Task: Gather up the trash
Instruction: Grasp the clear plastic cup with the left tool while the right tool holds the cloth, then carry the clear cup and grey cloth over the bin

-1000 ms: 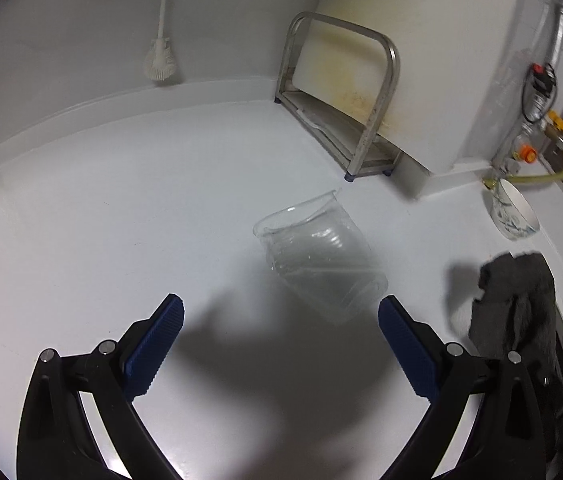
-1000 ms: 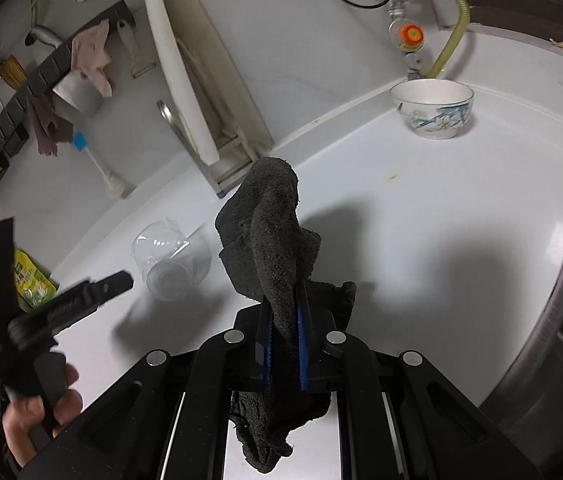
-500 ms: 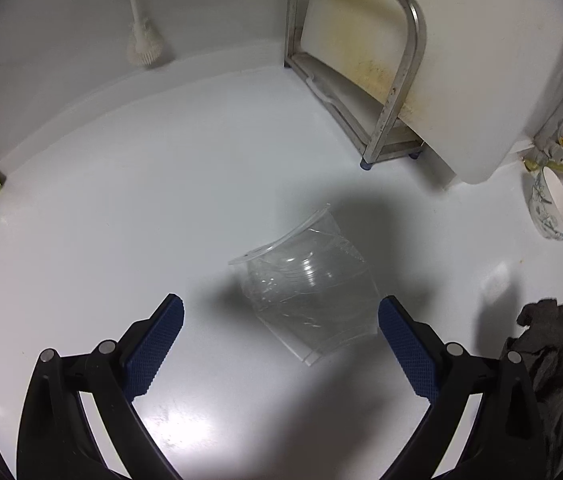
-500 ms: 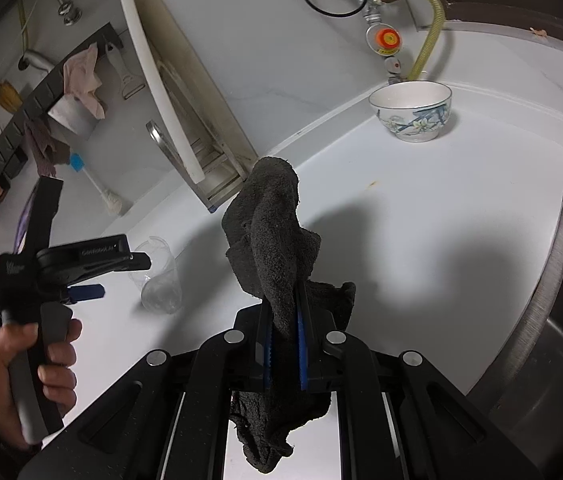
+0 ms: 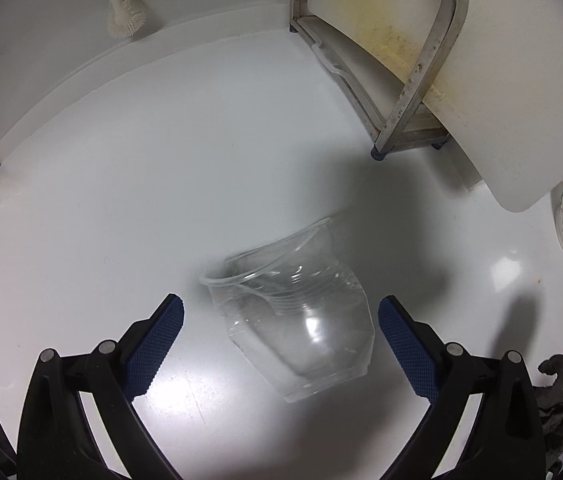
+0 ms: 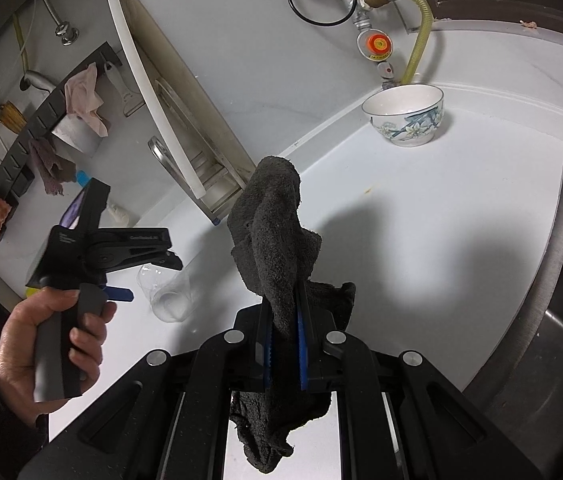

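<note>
Bowl (image 6: pixel 404 118) beside rack (image 5: pixel 413 92) (cup (image 5: pixel 297 320) apart).

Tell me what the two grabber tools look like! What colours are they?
Both are black plastic. The left gripper has two long black arms with round silver rivets, ending in fingers with bumpy dark blue pads. In the right wrist view it has a chunky grey handle and small white lettering. The right gripper matches it: black arms, silver rivets, blue pads. A dark sleeve covers the person's left wrist.

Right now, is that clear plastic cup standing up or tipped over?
Tipped over: the plastic cup lies crumpled on its side on the counter.
</note>
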{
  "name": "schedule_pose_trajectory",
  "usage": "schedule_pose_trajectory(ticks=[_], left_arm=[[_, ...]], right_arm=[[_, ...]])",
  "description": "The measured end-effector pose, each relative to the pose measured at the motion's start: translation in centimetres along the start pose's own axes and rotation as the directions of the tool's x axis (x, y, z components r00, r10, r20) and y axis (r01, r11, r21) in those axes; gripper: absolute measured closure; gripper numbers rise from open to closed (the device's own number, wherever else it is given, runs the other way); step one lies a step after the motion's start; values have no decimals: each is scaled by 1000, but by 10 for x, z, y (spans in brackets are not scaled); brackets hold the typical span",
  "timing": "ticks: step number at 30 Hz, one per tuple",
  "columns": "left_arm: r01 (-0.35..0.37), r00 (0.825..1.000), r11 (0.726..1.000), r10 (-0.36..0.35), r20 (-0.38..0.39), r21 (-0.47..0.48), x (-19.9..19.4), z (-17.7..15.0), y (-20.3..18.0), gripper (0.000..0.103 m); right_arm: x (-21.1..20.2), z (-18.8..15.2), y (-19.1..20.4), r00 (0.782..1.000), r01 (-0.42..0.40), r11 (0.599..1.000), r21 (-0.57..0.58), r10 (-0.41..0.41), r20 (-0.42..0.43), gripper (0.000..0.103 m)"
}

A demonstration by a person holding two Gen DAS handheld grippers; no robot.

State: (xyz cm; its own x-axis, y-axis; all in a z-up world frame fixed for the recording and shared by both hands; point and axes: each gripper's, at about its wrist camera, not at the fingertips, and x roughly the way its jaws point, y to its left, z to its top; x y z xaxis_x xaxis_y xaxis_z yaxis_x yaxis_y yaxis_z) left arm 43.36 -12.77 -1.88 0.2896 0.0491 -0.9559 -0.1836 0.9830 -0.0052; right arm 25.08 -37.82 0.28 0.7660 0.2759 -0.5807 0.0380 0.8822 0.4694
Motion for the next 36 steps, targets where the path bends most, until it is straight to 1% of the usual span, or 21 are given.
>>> schedule_pose_trajectory(ticks=[6,13,20,24,27,29,36], left_arm=[[-16,999,1000,15,-28,-16,14,1,1,7],[-43,998,999,42,-36,-22,25,8,4,7],[-39,998,999,38,-47,-31,32,5,13,7],[-32,999,999,31,-20,-27,29,3,11,7],[-16,1000,1000,16,0,-23,25,1,11,13],[-14,1000,1000,14,15,-21,24,2,13,19],[-19,999,1000,18,45,13,17,-2,15,21]], right_arm=[[-1,0,0,1000,-6,1000,-2,6,1,94],[-2,1,0,1000,-11,1000,-2,11,5,94],[-1,1,0,1000,-10,1000,-5,10,5,94],[-1,1,0,1000,-9,1000,-4,9,3,94],[0,1,0,1000,-11,1000,-4,11,4,94],[0,1,0,1000,-11,1000,-4,11,3,94],[1,0,0,1000,-11,1000,-7,11,2,94]])
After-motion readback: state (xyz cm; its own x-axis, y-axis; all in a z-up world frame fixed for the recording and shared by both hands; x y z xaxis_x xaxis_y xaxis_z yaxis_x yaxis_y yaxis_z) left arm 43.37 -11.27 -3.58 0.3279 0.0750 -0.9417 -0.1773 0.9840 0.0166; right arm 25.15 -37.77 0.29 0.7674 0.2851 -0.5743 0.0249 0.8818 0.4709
